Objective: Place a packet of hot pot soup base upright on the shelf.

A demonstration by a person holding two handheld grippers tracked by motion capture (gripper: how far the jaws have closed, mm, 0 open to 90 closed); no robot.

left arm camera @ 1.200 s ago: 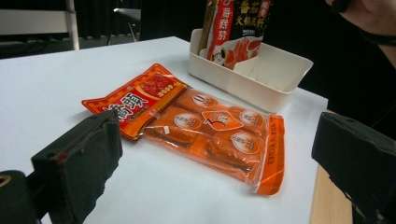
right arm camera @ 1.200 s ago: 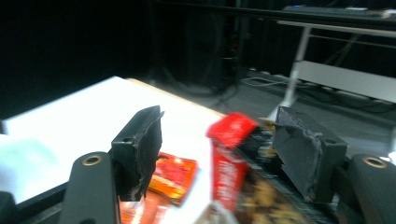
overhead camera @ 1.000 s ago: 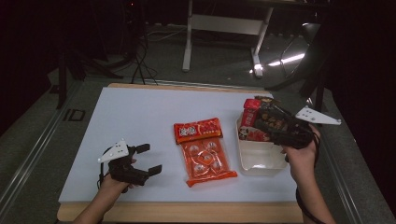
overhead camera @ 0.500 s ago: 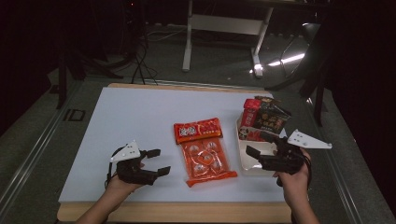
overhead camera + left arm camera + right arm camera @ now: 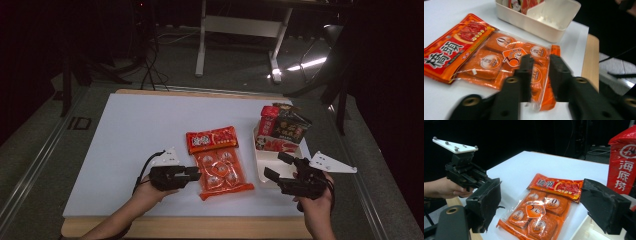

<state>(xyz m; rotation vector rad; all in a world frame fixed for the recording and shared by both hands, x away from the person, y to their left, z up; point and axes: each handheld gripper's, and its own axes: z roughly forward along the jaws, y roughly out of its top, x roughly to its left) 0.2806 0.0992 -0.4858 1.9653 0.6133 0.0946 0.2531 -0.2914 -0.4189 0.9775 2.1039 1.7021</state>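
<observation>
An orange packet (image 5: 220, 165) of several sachets lies flat at mid-table, its red label end pointing away from me. My left gripper (image 5: 196, 175) sits at the packet's near left edge. In the left gripper view, the jaws of the left gripper (image 5: 541, 60) hover over the orange packet (image 5: 499, 57), a narrow gap apart and holding nothing. My right gripper (image 5: 277, 166) stands wide open over the near end of a cream bin (image 5: 257, 160). The right gripper view looks between the jaws of the right gripper (image 5: 544, 195) at the orange packet (image 5: 541, 207) and the left gripper (image 5: 464, 175).
A red pack (image 5: 268, 117) and a dark pack (image 5: 287, 127) stand upright in the far end of the bin. The red pack (image 5: 624, 162) rises close at the right. The white mat's left half is bare. The wooden table edge (image 5: 200, 227) runs along the front.
My left gripper has moved right to the orange packet and its jaws have narrowed. My right gripper has drawn back from the packs to the bin's near end, jaws open.
</observation>
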